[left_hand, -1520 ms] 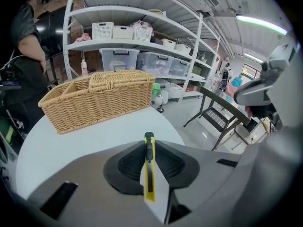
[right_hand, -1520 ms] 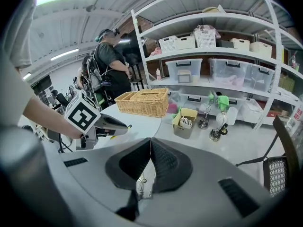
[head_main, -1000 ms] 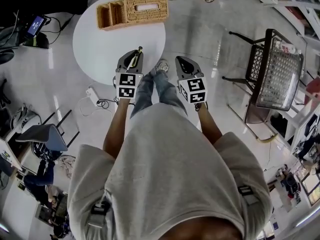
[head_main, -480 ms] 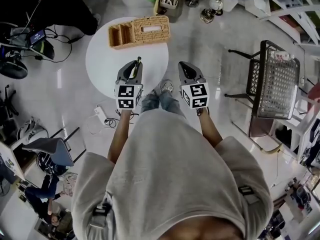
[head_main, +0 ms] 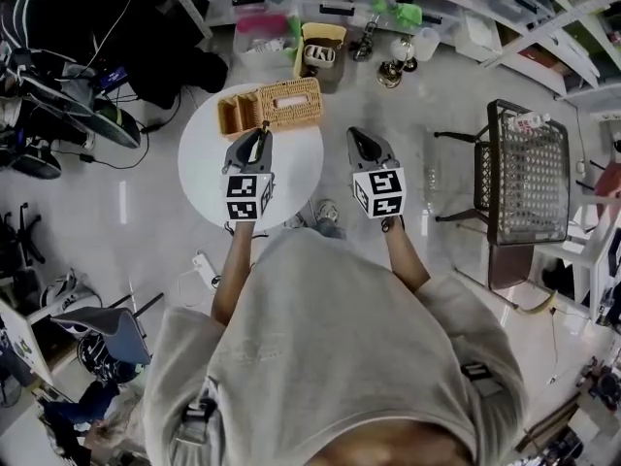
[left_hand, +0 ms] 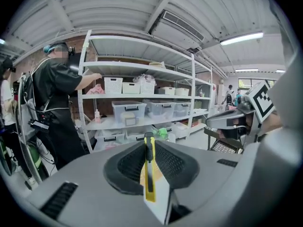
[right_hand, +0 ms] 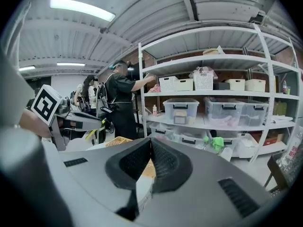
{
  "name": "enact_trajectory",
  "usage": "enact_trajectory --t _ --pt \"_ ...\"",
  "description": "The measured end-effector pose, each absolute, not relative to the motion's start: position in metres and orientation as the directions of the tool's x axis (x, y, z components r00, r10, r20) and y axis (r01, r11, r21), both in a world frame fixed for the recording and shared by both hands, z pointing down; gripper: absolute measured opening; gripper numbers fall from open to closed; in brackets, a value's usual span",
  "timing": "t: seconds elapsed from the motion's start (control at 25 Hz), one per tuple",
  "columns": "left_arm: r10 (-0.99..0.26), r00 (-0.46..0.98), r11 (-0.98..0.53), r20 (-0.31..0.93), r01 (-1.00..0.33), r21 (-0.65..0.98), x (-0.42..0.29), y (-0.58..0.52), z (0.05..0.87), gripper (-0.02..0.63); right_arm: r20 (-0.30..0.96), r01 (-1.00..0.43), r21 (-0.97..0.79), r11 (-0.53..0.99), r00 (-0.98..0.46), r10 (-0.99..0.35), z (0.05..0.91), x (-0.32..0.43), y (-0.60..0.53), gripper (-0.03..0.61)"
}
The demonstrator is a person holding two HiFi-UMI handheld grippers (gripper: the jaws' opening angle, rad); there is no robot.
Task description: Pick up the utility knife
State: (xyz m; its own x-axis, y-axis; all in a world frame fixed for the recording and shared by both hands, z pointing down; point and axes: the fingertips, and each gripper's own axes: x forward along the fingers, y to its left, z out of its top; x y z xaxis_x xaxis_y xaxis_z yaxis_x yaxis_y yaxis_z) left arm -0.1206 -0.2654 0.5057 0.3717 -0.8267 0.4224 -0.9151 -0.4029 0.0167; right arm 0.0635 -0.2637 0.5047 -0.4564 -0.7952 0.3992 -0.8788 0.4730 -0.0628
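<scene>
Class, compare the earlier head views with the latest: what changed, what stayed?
The left claw and right claw rose away from the round table. Nothing taken or released. Unchanged: utility knife clamped in the left claw, right claw shut, empty; wicker basket on the table.

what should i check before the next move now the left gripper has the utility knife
1. Utility knife pinched between the left gripper jaws: ok.
2. Knife blade retracted: cannot tell.
3. Right gripper jaws together, nothing between them: ok.
4. Both grippers apart from each other: ok.
5. Wicker basket on the round white table, touching neither gripper: ok.
</scene>
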Motion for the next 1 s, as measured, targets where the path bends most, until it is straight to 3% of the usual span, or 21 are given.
enact_trajectory --t 0.56,1.0 --pt "-0.877 0.385 -0.411 0.288 -0.911 -0.033 -0.119 -0.307 0.449 0.072 0.274 -0.9 0.001 0.437 -0.42 -0.865 0.453 0.072 -0.3 0.031" --pt "-0.888 0.383 -0.405 0.255 -0.914 -0.038 -0.122 -0.314 0.435 0.073 0.247 -0.903 0.018 0.429 -0.412 -0.877 0.44 0.069 -0.31 0.031"
